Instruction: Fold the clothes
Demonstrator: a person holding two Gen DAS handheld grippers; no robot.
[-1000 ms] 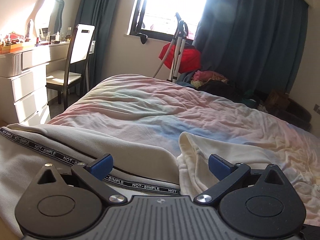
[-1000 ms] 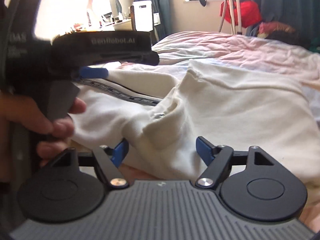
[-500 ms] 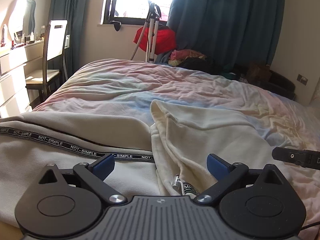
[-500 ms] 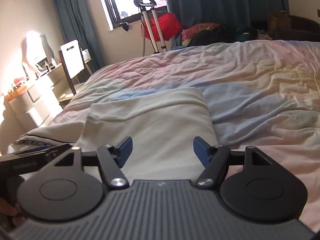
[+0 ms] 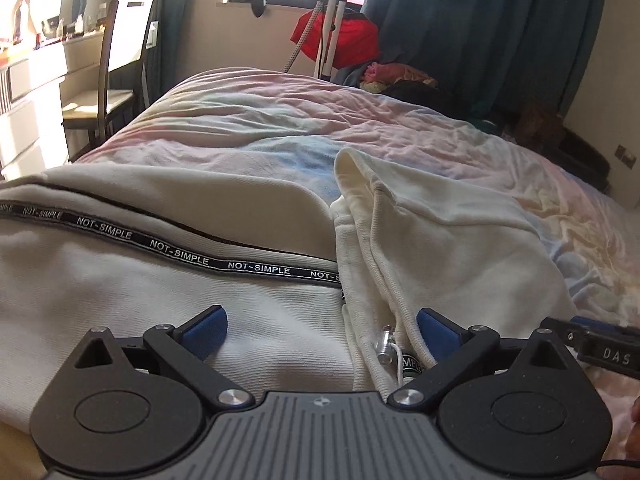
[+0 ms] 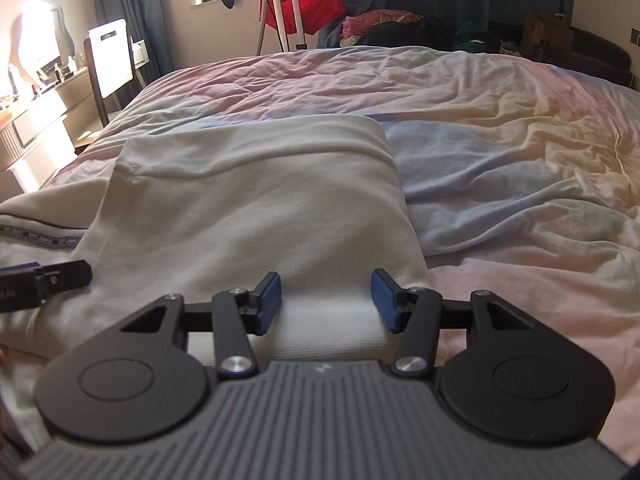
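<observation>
Left wrist view: cream garment (image 5: pixel 168 280), black lettered tape, lies rumpled at bed (image 5: pixel 280 120) near edge; both grippers (image 5: pixel 320 330) (image 6: pixel 326 300) agape, empty.

Colours on the bed

The hoodie (image 5: pixel 168 312) is cream with a black stripe (image 5: pixel 180 254) that has white words. The blanket (image 6: pixel 500 128) has soft pink, blue and yellow patches. The 2 grippers have blue fingertips (image 6: pixel 269 302).
</observation>
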